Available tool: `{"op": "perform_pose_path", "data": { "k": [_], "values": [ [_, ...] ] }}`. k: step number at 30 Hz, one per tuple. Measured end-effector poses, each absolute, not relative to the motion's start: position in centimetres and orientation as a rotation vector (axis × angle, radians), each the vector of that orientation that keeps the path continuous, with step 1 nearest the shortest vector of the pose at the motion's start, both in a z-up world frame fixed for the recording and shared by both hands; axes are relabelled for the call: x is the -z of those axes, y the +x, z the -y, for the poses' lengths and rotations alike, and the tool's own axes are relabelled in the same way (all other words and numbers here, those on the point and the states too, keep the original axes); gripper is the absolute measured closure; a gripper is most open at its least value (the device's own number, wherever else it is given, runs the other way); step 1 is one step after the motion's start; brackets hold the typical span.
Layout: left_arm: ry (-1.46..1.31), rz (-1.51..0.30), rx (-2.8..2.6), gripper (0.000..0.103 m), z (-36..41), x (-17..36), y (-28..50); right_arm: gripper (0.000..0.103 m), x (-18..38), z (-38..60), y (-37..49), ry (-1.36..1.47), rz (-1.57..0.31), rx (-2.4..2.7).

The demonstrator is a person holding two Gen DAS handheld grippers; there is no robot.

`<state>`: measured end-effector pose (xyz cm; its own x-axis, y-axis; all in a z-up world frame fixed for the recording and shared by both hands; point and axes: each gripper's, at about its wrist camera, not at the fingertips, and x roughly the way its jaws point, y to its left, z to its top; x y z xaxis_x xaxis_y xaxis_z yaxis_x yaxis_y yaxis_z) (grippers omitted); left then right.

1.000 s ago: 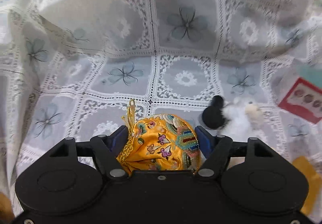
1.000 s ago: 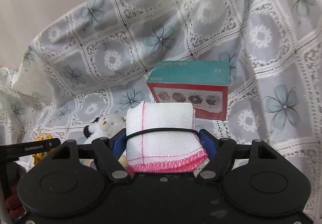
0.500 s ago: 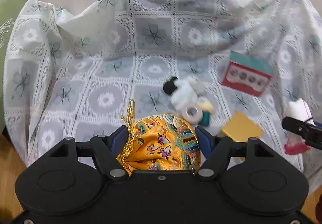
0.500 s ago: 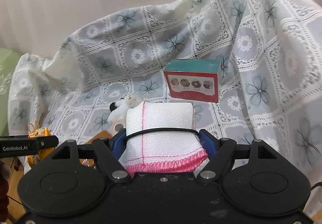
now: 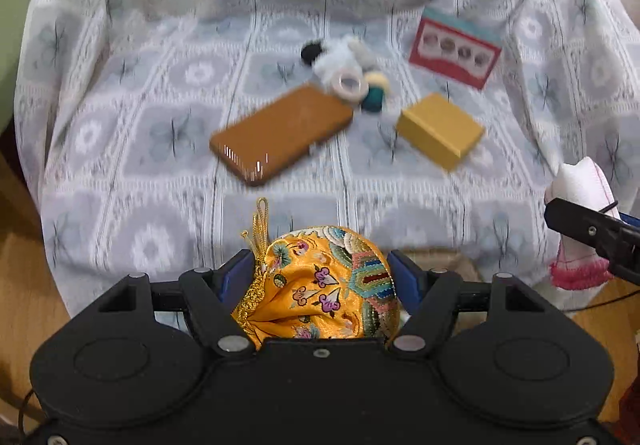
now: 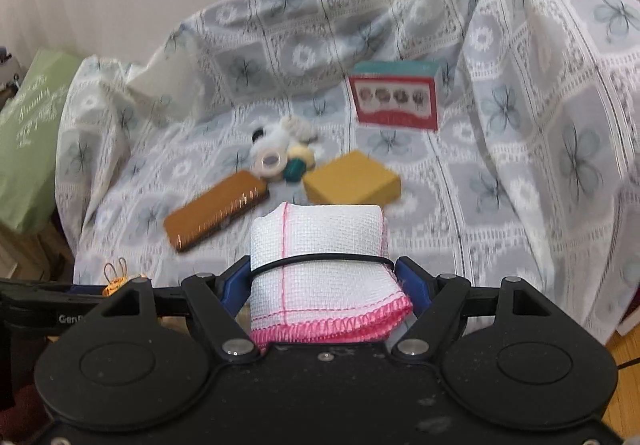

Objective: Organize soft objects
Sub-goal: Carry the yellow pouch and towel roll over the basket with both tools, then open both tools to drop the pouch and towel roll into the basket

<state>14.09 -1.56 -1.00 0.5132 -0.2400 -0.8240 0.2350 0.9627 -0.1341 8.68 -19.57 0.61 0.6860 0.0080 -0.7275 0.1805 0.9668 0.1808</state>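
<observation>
Though crumpled, embroidered yellow pouch (image 5: 320, 285)

Around the brown case (image 5: 280, 133) the lace cover (image 5: 120, 149) lies bare on its left and near sides, giving open passage. Touching its far right corner crowds a cluster: tape roll (image 5: 349, 83), plush toy (image 5: 340, 53), teal spool (image 5: 373, 100). The yellow box (image 5: 440, 129) blocks the right; the red box (image 5: 456, 49) stands beyond that.

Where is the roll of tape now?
In the left wrist view, the roll of tape lies mid-cloth, between the brown case and the teal spool, against the white plush toy.
</observation>
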Motion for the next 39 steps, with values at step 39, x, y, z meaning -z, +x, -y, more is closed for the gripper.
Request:
{"op": "perform_pose_path", "data": {
  "k": [39],
  "values": [
    [0.005,-1.074,0.224,0.022,1.0,4.6,12.4,0.026,4.0,17.0,7.1,0.257,-1.034,0.007]
  ]
}}
